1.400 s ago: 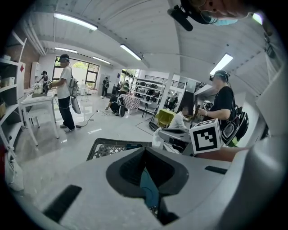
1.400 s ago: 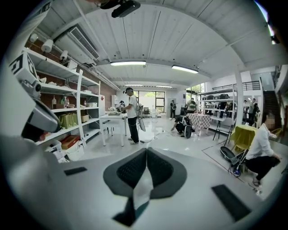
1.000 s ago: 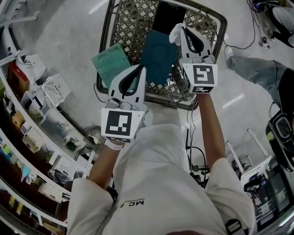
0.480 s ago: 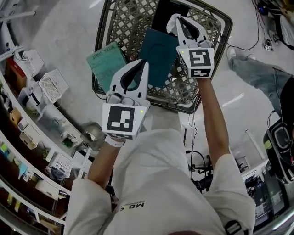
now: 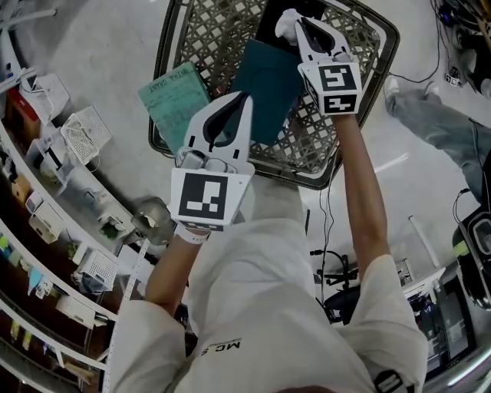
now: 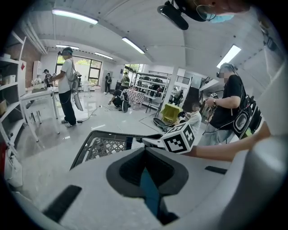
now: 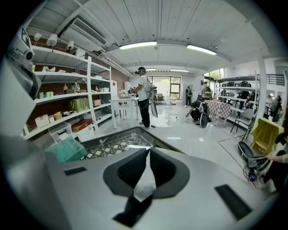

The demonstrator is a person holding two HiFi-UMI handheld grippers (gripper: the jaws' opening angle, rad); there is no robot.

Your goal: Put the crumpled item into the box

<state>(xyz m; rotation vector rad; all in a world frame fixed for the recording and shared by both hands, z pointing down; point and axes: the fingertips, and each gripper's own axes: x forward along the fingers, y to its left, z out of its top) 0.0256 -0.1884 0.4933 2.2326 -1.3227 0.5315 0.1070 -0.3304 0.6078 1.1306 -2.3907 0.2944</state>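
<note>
Between right gripper (image 7: 148,155) jaws, white crumpled item (image 7: 145,187), barely visible from overhead.

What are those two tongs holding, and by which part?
The left tongs pinch the dark teal panel by its edge; the right tongs pinch the white crumpled item, a bit poking past the tips.

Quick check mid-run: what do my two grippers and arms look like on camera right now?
The left gripper and right gripper match: white tapering shells with dark grey lining round the jaws. Each carries a white cube printed with black square markers. The arms come out of a white short-sleeved shirt.
</note>
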